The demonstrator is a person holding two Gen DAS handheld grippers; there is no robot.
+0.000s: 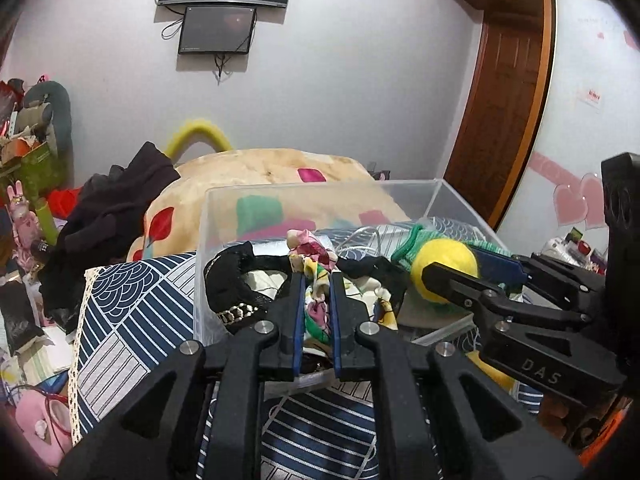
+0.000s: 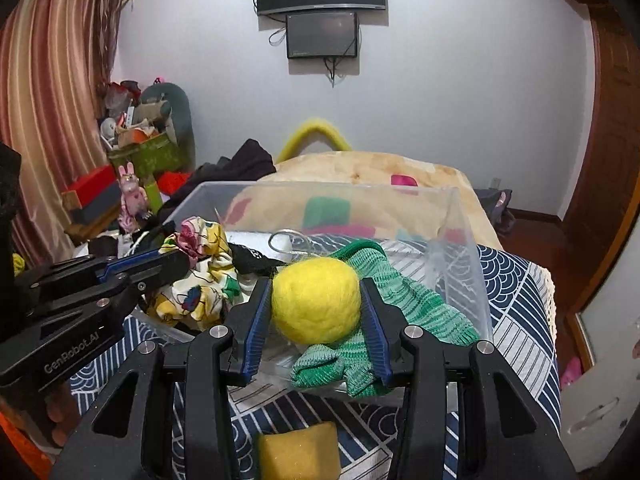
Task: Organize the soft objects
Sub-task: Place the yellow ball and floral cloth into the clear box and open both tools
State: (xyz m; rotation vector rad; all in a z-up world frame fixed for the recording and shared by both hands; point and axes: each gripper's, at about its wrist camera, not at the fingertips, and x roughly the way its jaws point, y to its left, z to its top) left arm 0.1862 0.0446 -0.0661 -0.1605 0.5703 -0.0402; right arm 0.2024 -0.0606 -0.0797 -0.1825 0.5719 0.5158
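A clear plastic box (image 1: 224, 216) (image 2: 472, 240) stands on a navy patterned cloth. My left gripper (image 1: 315, 280) is shut on a floral patterned cloth (image 1: 316, 304) and holds it over the box's left part; it also shows in the right wrist view (image 2: 200, 280). My right gripper (image 2: 316, 300) is shut on a yellow felt ball (image 2: 316, 300) over the box's near edge; the ball also shows in the left wrist view (image 1: 444, 268). A green knit cloth (image 2: 412, 300) lies in the box under the ball. A black lace garment (image 1: 236, 280) lies in the box at left.
A yellow sponge (image 2: 298, 456) lies on the patterned cloth (image 1: 132, 312) in front of the box. A beige blanket (image 1: 272, 172) with coloured patches lies behind the box, with dark clothes (image 1: 112, 216) to its left. Clutter fills the left side; a wooden door (image 1: 500, 92) stands right.
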